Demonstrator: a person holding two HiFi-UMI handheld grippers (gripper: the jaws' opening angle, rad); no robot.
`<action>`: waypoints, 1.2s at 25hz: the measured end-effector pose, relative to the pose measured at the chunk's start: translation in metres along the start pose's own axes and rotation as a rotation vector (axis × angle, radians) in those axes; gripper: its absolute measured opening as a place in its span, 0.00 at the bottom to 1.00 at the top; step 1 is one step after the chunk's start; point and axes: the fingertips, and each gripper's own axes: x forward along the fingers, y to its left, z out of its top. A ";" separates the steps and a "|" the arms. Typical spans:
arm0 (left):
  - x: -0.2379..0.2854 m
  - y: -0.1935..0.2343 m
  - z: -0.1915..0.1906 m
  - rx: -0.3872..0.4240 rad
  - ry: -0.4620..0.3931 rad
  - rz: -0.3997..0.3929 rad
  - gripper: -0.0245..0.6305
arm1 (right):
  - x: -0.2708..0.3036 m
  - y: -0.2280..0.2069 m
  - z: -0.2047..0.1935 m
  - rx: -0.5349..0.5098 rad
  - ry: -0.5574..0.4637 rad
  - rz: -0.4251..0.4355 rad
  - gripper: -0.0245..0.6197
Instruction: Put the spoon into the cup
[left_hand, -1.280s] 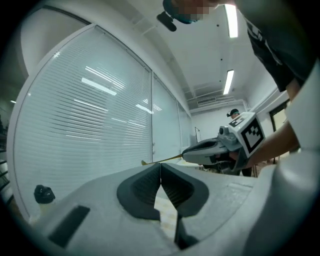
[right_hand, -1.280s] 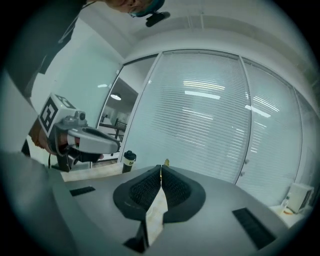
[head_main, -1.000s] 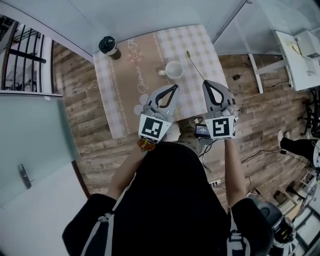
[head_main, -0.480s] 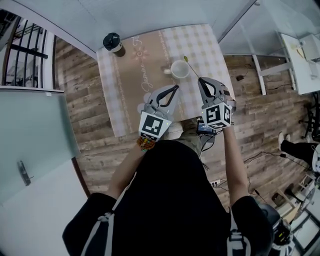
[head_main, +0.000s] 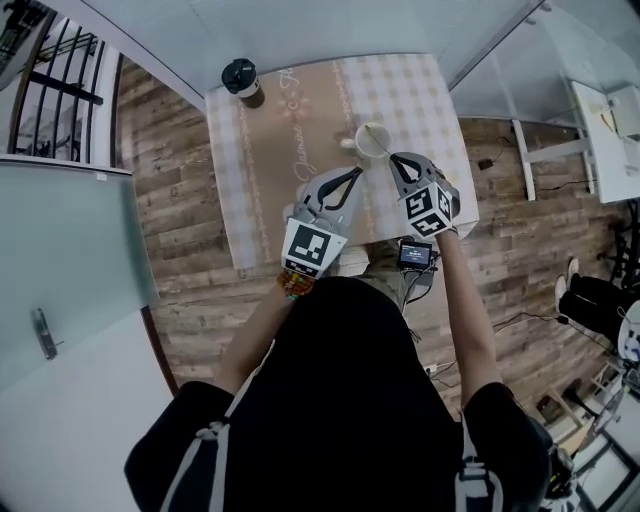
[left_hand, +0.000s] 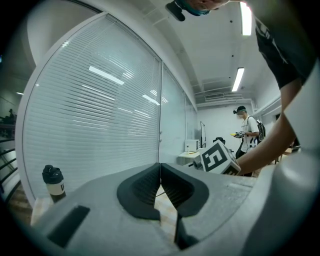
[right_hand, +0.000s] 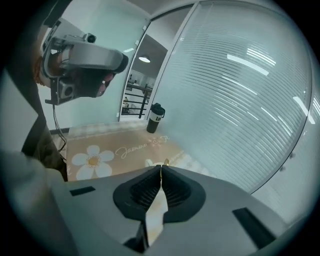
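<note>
Spoon (right_hand: 166, 161): thin handle pinched in right gripper, gold tip poking just past the jaws, over the cup's mouth in head view; whether inside, cannot tell.
Table (head_main: 300, 160): flowered cloth, cup near its right side.
Right gripper (head_main: 395, 158): jaws clamped on spoon, just beside cup.
Left gripper (head_main: 352, 172): jaws pressed together, nothing between.
Cup (head_main: 362, 147): white, upright.
Change: a second ago spoon pointed right of the cup; since swung over it.

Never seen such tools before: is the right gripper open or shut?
Shut on the spoon: the right gripper shows, in its own view, jaws pressed together with the spoon's gold end poking out between them.
</note>
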 end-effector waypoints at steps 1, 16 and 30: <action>-0.001 0.001 -0.001 0.000 0.003 0.000 0.06 | 0.005 0.002 -0.003 0.019 0.006 0.012 0.05; -0.010 0.015 -0.010 -0.015 0.023 0.009 0.06 | 0.055 0.012 -0.040 0.279 0.081 0.075 0.05; -0.014 0.026 -0.018 -0.044 0.028 0.037 0.06 | 0.074 0.022 -0.042 0.304 0.105 0.097 0.05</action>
